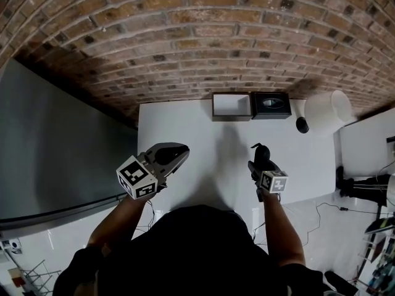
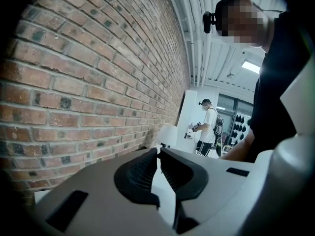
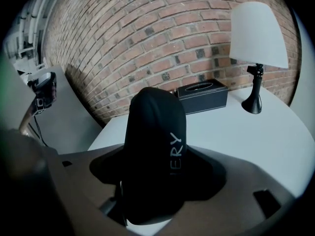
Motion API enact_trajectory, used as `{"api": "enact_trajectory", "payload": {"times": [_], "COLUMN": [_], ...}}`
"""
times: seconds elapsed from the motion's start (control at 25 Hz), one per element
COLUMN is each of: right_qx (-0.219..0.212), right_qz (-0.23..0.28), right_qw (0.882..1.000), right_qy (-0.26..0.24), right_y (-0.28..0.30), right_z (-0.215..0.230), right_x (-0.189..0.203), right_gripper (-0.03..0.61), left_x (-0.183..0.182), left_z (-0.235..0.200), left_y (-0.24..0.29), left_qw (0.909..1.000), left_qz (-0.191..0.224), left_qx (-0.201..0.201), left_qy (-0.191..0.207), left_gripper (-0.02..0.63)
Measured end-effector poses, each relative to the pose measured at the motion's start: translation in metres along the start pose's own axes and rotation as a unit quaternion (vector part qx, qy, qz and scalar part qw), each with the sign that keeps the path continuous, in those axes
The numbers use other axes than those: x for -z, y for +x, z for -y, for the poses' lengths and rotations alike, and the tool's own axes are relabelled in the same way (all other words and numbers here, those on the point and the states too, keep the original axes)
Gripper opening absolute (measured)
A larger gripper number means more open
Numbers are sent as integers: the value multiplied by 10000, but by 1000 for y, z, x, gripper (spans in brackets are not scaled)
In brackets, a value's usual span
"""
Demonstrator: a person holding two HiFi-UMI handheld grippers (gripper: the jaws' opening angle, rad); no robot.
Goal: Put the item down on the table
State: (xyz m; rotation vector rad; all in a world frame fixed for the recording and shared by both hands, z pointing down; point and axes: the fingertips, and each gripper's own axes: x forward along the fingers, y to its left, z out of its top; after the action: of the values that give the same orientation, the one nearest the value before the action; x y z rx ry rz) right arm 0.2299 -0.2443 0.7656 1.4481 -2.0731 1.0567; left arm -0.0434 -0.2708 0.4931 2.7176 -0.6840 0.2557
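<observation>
A rounded black item (image 3: 152, 132) with white lettering stands upright between the jaws of my right gripper (image 3: 155, 168), which is shut on it. In the head view the black item (image 1: 260, 149) and right gripper (image 1: 261, 160) hang over the near right part of the white table (image 1: 203, 128). My left gripper (image 1: 176, 153) is held at the table's near left edge. Seen from its own camera, the left gripper (image 2: 158, 153) has its jaws together with nothing between them, and it points along the brick wall.
A black tissue box (image 1: 270, 105) (image 3: 203, 95) and an open box with a white inside (image 1: 231, 105) sit at the table's far edge by the brick wall. A white-shaded lamp (image 1: 327, 110) (image 3: 257, 33) stands at the far right. A person (image 2: 209, 127) stands far off.
</observation>
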Motion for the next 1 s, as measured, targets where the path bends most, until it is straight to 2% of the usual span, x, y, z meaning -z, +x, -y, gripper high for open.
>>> {"api": "enact_trajectory", "payload": {"times": [0.48,0.68,1.0], "right_qx": [157,21,319], "right_qz": [-509,-833,-1041], "right_qw": [9985,9961,9940], "right_qy": [-83,279,140], "right_y": [35,47,56], "right_z": [24,27,45], "right_x": [31,55,73], "right_gripper": [341,342,341], "left_x": [10,15,17], "left_z": [-12,-13,-19], "left_y": [-3,-2,0], "left_qw": [9996,9992,9988], "left_qz": [-141,-195,-226], "left_qx": [-210,-244,-335], "left_qy": [-142,-229,-291], "left_gripper": [37,37,37]}}
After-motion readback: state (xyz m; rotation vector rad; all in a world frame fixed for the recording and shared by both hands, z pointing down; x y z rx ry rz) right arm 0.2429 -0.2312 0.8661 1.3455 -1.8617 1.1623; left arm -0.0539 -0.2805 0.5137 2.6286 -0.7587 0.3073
